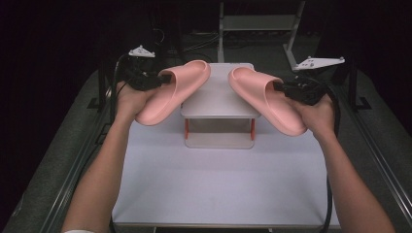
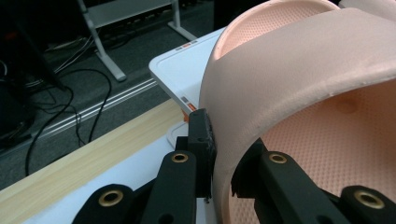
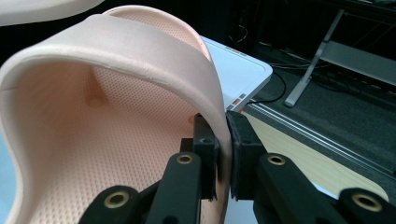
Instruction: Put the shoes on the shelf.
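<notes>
Two pink slide sandals hang in the air over a small white two-tier shelf (image 1: pixel 218 99). The left sandal (image 1: pixel 175 90) points its toe toward the shelf top, and my left gripper (image 1: pixel 163 79) is shut on the outer edge of its strap (image 2: pixel 261 84). The right sandal (image 1: pixel 265 97) mirrors it, with my right gripper (image 1: pixel 282 87) shut on its strap (image 3: pixel 140 56). In each gripper view the black jaws pinch the strap's side wall, at the left gripper (image 2: pixel 223 158) and at the right gripper (image 3: pixel 225 149).
The shelf stands on orange posts (image 1: pixel 186 127) at the far middle of the white tabletop (image 1: pixel 218 189). Dark rails (image 1: pixel 374 141) run along both table sides. A metal stand (image 1: pixel 257 22) and cables (image 2: pixel 70 107) lie beyond the table.
</notes>
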